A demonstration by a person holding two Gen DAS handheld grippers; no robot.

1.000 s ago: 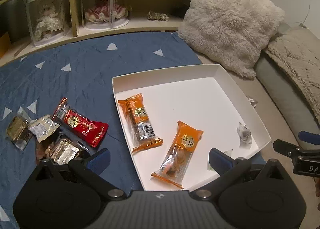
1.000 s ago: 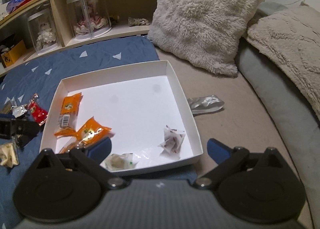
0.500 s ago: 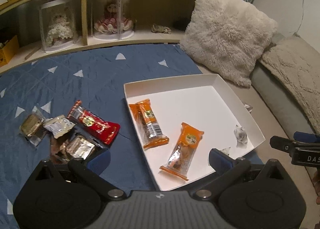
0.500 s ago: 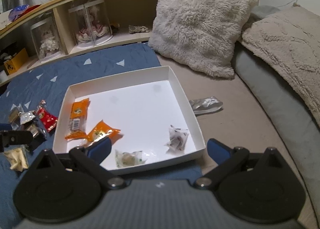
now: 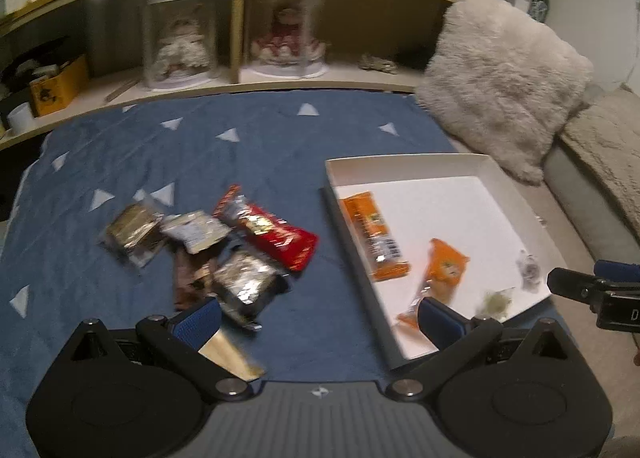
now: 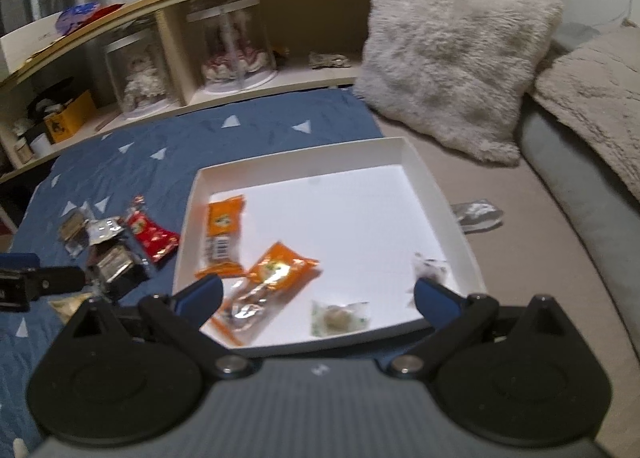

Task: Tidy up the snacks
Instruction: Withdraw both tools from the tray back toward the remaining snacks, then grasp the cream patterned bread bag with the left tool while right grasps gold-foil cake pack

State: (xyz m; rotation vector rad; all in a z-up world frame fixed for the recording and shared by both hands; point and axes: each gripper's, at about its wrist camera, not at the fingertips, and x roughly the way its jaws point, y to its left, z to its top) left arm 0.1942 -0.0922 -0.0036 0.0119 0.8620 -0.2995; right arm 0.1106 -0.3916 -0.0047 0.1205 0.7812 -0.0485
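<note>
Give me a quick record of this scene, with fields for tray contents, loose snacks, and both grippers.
Tray contents: white tray holds two orange packets, two small clear-wrapped sweets
Loose snacks: red packet and foil packets on blue blanket
Left gripper: open, empty
Right gripper: open, empty

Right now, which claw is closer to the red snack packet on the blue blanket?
The left claw. It hangs just short of the loose pile holding the red snack packet. The right claw sits over the near edge of the white tray, farther off to the side.
</note>
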